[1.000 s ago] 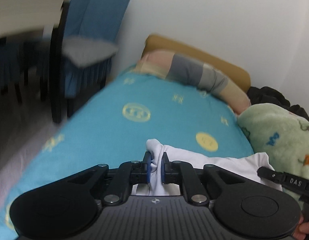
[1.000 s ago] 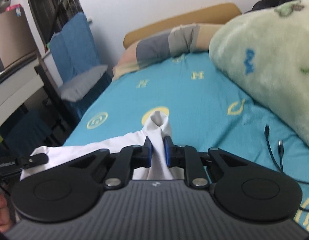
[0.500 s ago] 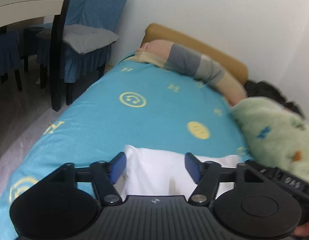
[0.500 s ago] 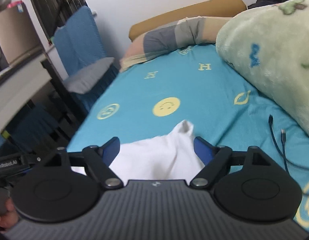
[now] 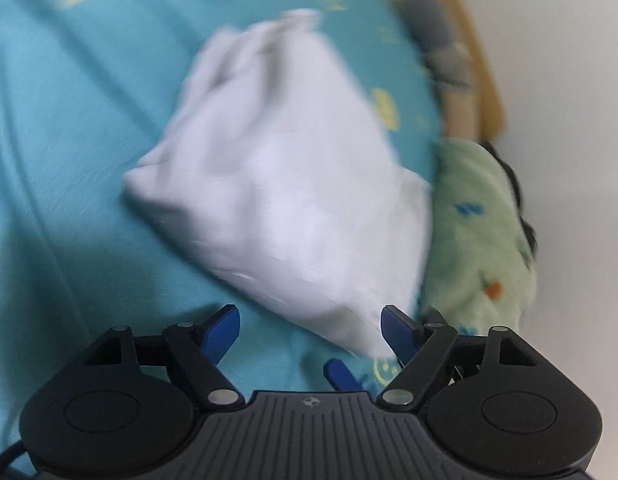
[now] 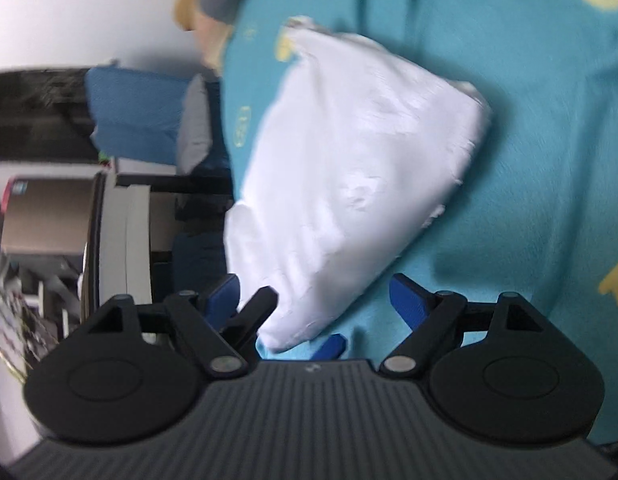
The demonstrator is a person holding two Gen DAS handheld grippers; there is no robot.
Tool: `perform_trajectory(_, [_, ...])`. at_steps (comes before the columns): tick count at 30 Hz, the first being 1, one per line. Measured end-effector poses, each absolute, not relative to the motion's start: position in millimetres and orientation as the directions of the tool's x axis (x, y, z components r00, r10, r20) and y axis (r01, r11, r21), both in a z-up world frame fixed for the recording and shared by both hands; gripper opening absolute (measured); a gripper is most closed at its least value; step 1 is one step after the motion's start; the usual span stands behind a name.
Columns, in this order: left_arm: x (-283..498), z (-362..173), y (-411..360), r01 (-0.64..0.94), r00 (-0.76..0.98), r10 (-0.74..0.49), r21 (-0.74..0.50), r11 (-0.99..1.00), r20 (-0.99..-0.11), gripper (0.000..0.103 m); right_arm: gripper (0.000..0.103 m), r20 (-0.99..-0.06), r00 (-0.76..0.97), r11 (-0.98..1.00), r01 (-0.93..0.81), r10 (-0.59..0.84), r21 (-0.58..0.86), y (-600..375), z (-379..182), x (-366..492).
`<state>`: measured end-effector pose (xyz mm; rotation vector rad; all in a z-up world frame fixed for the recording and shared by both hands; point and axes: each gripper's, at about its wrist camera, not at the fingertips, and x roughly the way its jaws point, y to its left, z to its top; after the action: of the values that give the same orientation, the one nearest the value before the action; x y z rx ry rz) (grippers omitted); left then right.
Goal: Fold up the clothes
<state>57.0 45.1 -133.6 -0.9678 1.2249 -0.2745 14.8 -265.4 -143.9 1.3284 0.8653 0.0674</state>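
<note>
A white garment lies folded in a compact bundle on the turquoise bedsheet. It also shows in the right wrist view. My left gripper is open and empty, above the bundle's near edge. My right gripper is open and empty, also above the bundle's near corner. Both views are blurred and look steeply down. A blue fingertip of the other gripper shows low in the left wrist view, and one in the right wrist view.
A green plush blanket lies right of the garment. A striped pillow and tan headboard sit at the bed's far end. In the right wrist view a blue-covered chair and a table stand beside the bed.
Both grippers let go of the white garment a second ago and opened. They have since risen and tilted down over it. The garment now lies as a folded bundle.
</note>
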Motion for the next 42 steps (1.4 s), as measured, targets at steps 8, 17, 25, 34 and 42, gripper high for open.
perform_trajectory(8, [48,-155,90,-0.493,0.534,-0.579,-0.783,0.379,-0.616,0.052,0.065,-0.578,0.724,0.265,0.514,0.377,0.816,-283,-161,24])
perform_trajectory(17, [46,-115,87,-0.437,0.539,-0.559,-0.777,0.453,-0.63,0.024,0.018,-0.555,0.775,0.327,0.463,0.301,0.824,-285,-137,23])
perform_trajectory(25, [43,5,56,-0.284,0.529,-0.602,-0.794,0.538,-0.598,0.023,0.017,-0.443,0.859,0.364,0.338,0.257,0.868,-305,-41,-11])
perform_trajectory(34, [31,85,-94,-0.095,0.385,-0.732,-0.813,0.575,-0.562,0.023,0.017,-0.415,0.905,0.342,0.364,0.088,0.866,-414,43,-106])
perform_trajectory(42, [34,138,-316,0.145,0.217,-0.894,-0.893,0.427,-0.392,0.023,0.017,-0.364,0.903,0.458,0.429,-0.228,0.778,-567,144,-182])
